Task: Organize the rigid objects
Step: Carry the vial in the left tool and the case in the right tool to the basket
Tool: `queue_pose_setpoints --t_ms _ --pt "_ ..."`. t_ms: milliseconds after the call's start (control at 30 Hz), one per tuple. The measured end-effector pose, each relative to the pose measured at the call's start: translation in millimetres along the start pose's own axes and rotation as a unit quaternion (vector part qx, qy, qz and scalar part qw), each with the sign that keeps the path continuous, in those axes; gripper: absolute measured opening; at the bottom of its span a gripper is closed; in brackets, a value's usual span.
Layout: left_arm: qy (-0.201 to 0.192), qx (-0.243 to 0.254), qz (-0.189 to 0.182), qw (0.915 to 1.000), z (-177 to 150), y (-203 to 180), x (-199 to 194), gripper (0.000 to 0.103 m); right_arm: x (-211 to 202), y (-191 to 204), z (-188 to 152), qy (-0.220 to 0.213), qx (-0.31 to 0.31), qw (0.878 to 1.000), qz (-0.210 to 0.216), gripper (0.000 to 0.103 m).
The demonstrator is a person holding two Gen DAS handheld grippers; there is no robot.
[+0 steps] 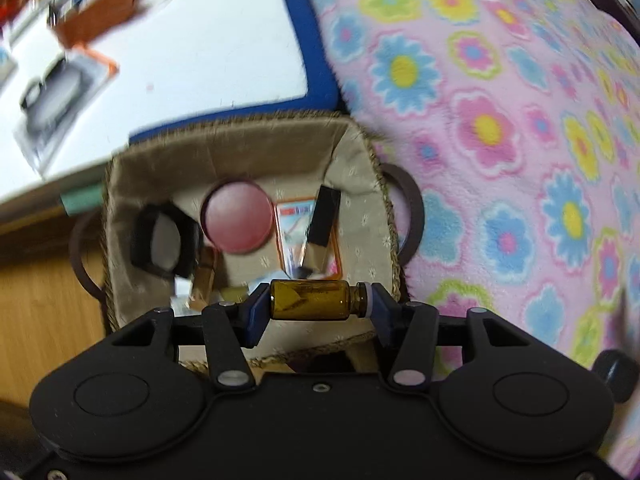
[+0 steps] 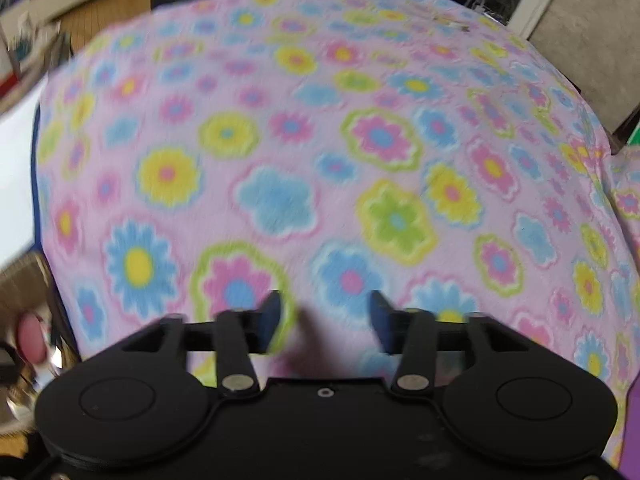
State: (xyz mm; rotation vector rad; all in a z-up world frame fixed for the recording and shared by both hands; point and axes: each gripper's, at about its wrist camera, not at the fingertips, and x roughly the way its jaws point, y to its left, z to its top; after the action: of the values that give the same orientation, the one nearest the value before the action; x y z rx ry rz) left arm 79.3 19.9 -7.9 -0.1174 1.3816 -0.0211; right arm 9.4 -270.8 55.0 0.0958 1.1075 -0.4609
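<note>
Your left hand-held gripper [image 1: 318, 300]: clamped end to end on a sideways amber vial [image 1: 312, 300], above the lined basket [image 1: 248, 148]. Beyond: pink disc [image 1: 237, 217], white surface [image 1: 208, 44]. Your right hand-held gripper [image 2: 325, 320]: parted, empty, over the floral blanket [image 2: 320, 140].

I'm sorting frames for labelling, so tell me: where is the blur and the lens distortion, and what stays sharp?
Left wrist view: the amber vial and left gripper are sharp; the basket contents and table items smear with motion. Right wrist view: the flowered blanket is smeared throughout, the fingers soft. Both bulge from the fisheye; lighting is even, no glare.
</note>
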Motion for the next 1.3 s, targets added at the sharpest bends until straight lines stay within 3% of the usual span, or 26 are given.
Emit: queue_pose_setpoints --t_ms 133,267,333,600,633,667,900,1067,1300 --pt "0.009 0.018 -0.006 0.9998 -5.5 -10.1 3.1 0.050 -9.6 -24.1 -10.3 0.027 0.031 0.999 0.031 0.083" --pt "0.021 0.031 -0.006 0.9993 -9.8 -16.6 9.7 0.051 -13.4 -25.9 -39.0 0.041 0.028 0.998 0.044 0.093" --pt "0.019 0.035 -0.002 0.9992 -11.9 -17.4 9.6 0.050 -13.5 -22.0 -53.0 0.042 0.021 0.998 0.049 0.103" --pt "0.026 0.018 -0.006 0.9995 -16.0 -7.5 11.9 0.051 14.1 -2.2 -74.3 0.068 -0.017 0.998 0.008 0.101" --pt "0.027 0.016 -0.007 0.9995 -16.3 -6.6 12.2 0.051 19.2 -2.8 -75.4 0.074 -0.015 0.997 0.003 0.091" --pt "0.028 0.015 -0.008 0.9995 -16.2 -5.8 12.5 0.051 23.0 -4.0 -76.3 0.078 -0.010 0.997 0.008 0.090" --pt "0.024 -0.008 -0.022 0.9994 -14.0 2.8 6.4 0.051 8.6 -0.9 -65.7 0.054 -0.003 0.999 0.003 0.090" --pt "-0.006 -0.040 0.001 0.9992 -9.6 22.7 -6.1 0.051 -14.7 31.2 -44.3 0.035 -0.013 0.999 0.039 0.090" --pt "-0.039 -0.111 0.035 0.9925 -3.2 68.5 -17.4 0.051 -49.4 121.8 -26.2 0.016 -0.068 0.990 0.122 0.090"
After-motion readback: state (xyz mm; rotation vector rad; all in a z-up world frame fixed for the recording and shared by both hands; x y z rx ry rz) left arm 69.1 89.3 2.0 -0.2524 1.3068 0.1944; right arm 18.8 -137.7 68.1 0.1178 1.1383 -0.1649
